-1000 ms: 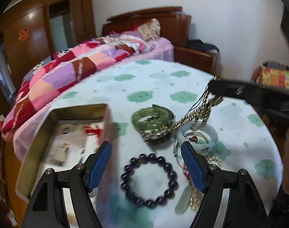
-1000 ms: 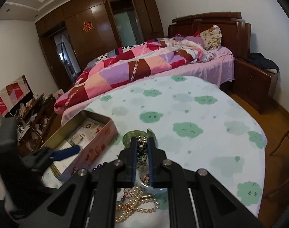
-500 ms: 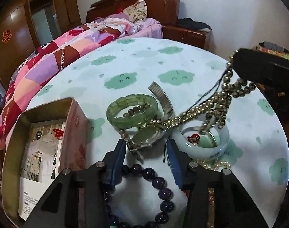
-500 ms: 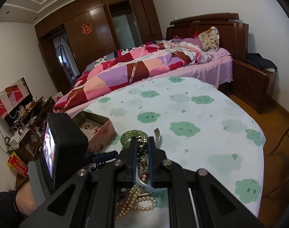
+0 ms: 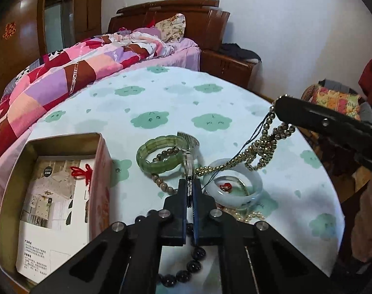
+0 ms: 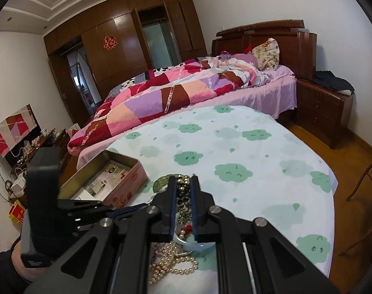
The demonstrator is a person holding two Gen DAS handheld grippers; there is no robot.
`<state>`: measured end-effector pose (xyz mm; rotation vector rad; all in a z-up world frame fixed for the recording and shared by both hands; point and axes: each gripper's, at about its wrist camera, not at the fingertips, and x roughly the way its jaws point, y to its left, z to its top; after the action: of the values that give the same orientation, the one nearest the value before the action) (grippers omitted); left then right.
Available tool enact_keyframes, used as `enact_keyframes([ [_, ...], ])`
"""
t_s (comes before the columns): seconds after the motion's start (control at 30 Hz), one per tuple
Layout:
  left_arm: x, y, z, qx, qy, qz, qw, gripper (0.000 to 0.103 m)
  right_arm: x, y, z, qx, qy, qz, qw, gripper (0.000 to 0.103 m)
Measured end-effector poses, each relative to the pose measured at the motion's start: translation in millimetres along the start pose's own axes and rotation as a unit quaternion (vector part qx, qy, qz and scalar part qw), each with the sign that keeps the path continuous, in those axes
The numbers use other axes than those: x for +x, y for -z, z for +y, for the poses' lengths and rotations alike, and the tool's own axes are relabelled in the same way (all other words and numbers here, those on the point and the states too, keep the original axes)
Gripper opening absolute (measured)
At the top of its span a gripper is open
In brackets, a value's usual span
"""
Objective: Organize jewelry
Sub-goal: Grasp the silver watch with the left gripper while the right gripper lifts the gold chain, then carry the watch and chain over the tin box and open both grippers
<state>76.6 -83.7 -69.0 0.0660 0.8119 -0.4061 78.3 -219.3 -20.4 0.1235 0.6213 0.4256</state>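
Left tool [image 5: 190, 183], lower centre of the left wrist view: its blue pads have just closed together and now pinch the metal band of a wristwatch [image 5: 189, 158], which stands blurred straight ahead of the tips. Just beyond it, a green jade bracelet [image 5: 160, 155] lies flat on the bench [image 5: 210, 103], which is covered by a pale cloth with green cloud prints – a strand of brown beads [image 5: 161, 183] runs through the bracelet. A dark bead bracelet [image 5: 186, 273] lies partly hidden under the tool's black frame.

Right tool [image 5: 281, 109], at right of the same view: clamped on a golden bead necklace [image 5: 261, 147] – the strand hangs from its tip, with loose loops in the air and one end trailing down across a pale jade bangle [image 5: 255, 183]. Inside the bangle sits a small red charm [image 5: 225, 186]. In the right wrist view the beads fill the narrow gap between the pads [image 6: 195, 196].

Pearl necklace [image 6: 171, 264] heaped on the cloth at lower centre of the right wrist view, beside the bangle.

Open tin box [image 5: 17, 171] at lower left, well apart from the jewelry cluster; a printed leaflet [image 5: 49, 196] and a red knot ornament [image 5: 84, 174] lie inside
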Motion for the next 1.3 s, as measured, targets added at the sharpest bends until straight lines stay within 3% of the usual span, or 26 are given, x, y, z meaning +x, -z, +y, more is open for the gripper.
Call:
enact_keyframes([
  [0.73,-98.4,-12.5,25.9,-0.032,0.009,-0.106,0.9938,0.002,-28.5,-37.6,33.8,-0.045,-0.021,-0.043,0.998,0.012],
  [1.3,-154.5,-25.1,65.3,-0.052,-0.023,-0.168,0.9842,0.002,-23.0,-59.6,78.1,-0.099,-0.052,-0.045,0.993,0.012],
])
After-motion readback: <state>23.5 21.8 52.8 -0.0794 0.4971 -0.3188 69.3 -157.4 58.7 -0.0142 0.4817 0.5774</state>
